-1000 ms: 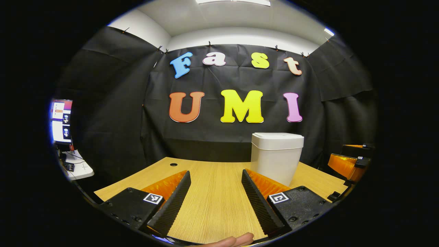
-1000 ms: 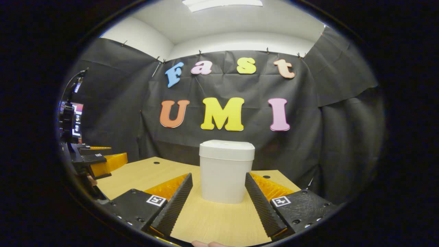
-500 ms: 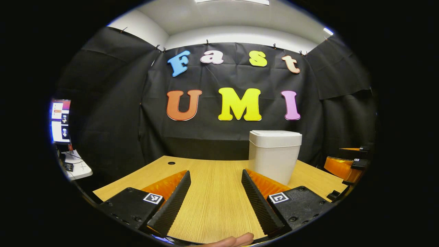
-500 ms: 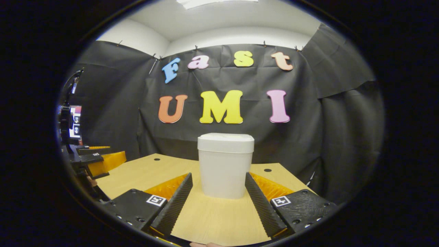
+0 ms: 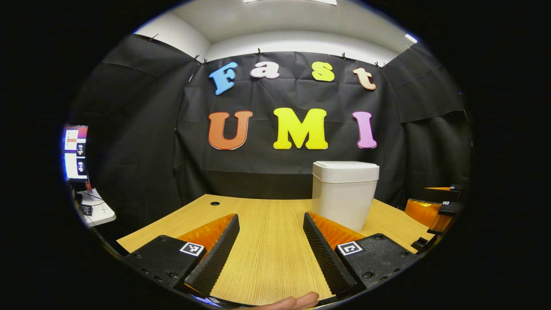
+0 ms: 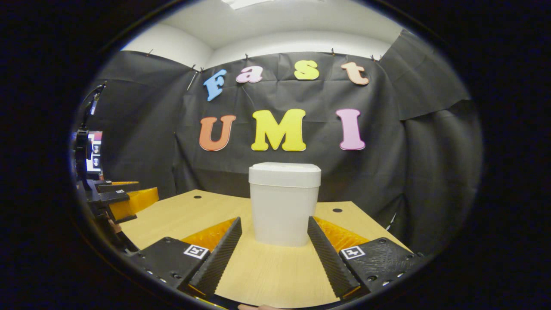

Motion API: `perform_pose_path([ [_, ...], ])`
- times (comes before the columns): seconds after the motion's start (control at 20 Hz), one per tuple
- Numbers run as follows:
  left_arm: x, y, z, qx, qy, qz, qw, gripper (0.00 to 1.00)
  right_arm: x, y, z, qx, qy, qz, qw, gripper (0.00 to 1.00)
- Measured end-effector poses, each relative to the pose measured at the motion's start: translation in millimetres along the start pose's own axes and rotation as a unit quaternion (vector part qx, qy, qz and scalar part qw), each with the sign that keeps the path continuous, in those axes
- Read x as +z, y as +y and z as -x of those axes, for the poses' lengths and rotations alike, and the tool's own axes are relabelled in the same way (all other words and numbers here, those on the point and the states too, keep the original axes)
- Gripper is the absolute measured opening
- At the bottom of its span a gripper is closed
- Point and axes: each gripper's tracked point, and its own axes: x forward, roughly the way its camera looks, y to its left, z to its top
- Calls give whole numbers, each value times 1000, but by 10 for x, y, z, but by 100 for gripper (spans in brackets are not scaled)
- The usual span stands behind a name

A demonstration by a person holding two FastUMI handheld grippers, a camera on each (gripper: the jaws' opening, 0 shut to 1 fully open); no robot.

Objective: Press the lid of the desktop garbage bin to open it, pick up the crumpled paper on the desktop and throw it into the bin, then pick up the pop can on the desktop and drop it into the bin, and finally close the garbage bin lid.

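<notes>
Left gripper [image 5: 270, 245]: fingers spread wide over bare wood, holding nothing; a fingertip [image 5: 297, 300] shows at 6 o'clock.
Right gripper [image 6: 273, 249]: fingers apart, empty, aimed at the bin.
Desk [image 5: 267, 262]: light wood grain, cable hole [image 5: 215, 203] at 10 o'clock.
Garbage bin [image 6: 284, 202]: white, upright, lid [image 6: 285, 174] down; dead ahead in the right gripper view, at 2 o'clock in the left gripper view [image 5: 343, 193].
Side table with monitor [image 5: 75, 151]: far at 9 o'clock in the left gripper view.
Booth wall [image 6: 413, 142]: black cloth behind the bin.
</notes>
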Motion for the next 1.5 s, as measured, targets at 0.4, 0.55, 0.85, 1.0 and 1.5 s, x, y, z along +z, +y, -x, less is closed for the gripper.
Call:
perform_pose_path([
  [0.4, -31, -4, -18, -1, 4, 1, 1000, 96, -28, -55, -23, -4, 6, -9, 1000, 98],
  [0.55, -22, -16, -14, -3, 4, 1, 1000, 96, -47, -70, -34, -6, 8, -9, 1000, 97],
  [0.85, -32, -35, -21, -6, 3, 4, 1000, 96, -48, -82, -35, -7, 9, -10, 1000, 95],
  [1.0, -42, -42, -30, -7, 5, 5, 1000, 96, -61, -84, -44, -8, 10, -11, 1000, 96],
  [1.5, -65, -51, -34, -7, 8, 4, 1000, 96, -85, -114, -59, -11, 13, -12, 1000, 98],
])
